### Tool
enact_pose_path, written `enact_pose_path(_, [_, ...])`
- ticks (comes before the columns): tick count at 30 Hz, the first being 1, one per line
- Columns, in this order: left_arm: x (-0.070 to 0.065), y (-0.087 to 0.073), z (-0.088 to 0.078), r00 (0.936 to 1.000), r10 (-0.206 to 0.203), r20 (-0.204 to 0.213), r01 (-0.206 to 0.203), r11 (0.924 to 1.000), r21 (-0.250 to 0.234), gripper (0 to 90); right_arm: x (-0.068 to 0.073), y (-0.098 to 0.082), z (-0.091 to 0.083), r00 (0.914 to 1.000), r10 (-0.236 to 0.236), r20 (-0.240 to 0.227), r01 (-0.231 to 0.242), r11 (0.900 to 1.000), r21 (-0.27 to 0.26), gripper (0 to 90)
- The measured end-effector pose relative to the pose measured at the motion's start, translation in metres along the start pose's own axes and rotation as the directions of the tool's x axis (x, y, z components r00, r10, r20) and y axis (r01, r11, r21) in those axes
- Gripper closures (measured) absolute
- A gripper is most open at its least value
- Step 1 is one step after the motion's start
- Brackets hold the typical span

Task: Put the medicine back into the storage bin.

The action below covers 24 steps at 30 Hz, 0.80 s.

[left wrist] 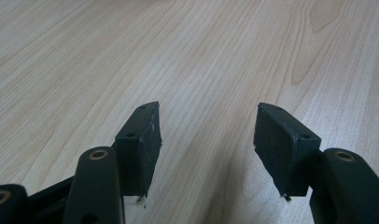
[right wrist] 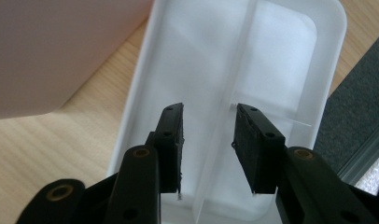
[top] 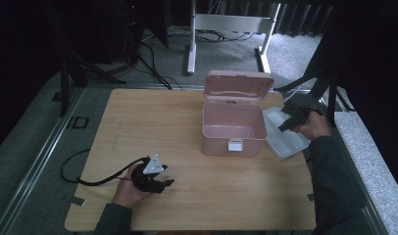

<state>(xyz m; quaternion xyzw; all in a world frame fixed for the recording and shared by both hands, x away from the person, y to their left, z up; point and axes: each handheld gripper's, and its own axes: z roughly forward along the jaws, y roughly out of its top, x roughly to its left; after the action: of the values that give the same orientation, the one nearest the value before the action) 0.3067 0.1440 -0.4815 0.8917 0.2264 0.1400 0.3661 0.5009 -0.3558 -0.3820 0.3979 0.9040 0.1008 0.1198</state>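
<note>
One translucent white tray (right wrist: pixel 234 93) lies on the worktop (top: pixel 187 196) just right of the open pink box (top: pixel 233 128). It looks light, stiff and slick; its centre divider (right wrist: pixel 225 140) seems the best hold. The right claw (right wrist: pixel 207 144) straddles that divider, partly open, gripping nothing. The left claw (left wrist: pixel 206 144) rests wide open and empty over bare wood. The right gripper view reveals the divider.

My left gripper (top: pixel 163 183): black, grey three-cornered plate on top, black cable trailing off it. Brass-ringed pivot holes behind flat rectangular pads (left wrist: pixel 142 135), small screws along pad edges. My right gripper (right wrist: pixel 207 140): same black build. Sleeves (top: pixel 332 171) dark.
</note>
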Motion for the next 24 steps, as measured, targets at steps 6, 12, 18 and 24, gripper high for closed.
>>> enact_pose_path(6, [0.000,0.000,0.001,1.0000,-0.001,0.001,0.001,1.0000,0.002,41.4,-0.003,0.000,0.009,0.9994,0.035,0.007,-0.035,0.999,0.011,62.3])
enact_pose_path(12, [-0.001,0.000,0.001,1.0000,0.001,0.002,-0.001,1.0000,0.004,41.5,-0.004,0.002,0.019,0.9992,0.034,0.022,-0.035,0.999,0.036,62.3])
enact_pose_path(18, [0.000,0.000,0.002,1.0000,0.003,0.004,-0.003,1.0000,0.007,41.4,-0.007,0.004,0.029,0.9975,0.062,0.034,-0.064,0.996,0.061,65.0])
enact_pose_path(24, [0.000,0.000,0.002,1.0000,0.003,0.004,-0.003,1.0000,0.006,41.4,-0.009,0.004,0.041,0.9952,0.077,0.060,-0.083,0.991,0.103,68.6])
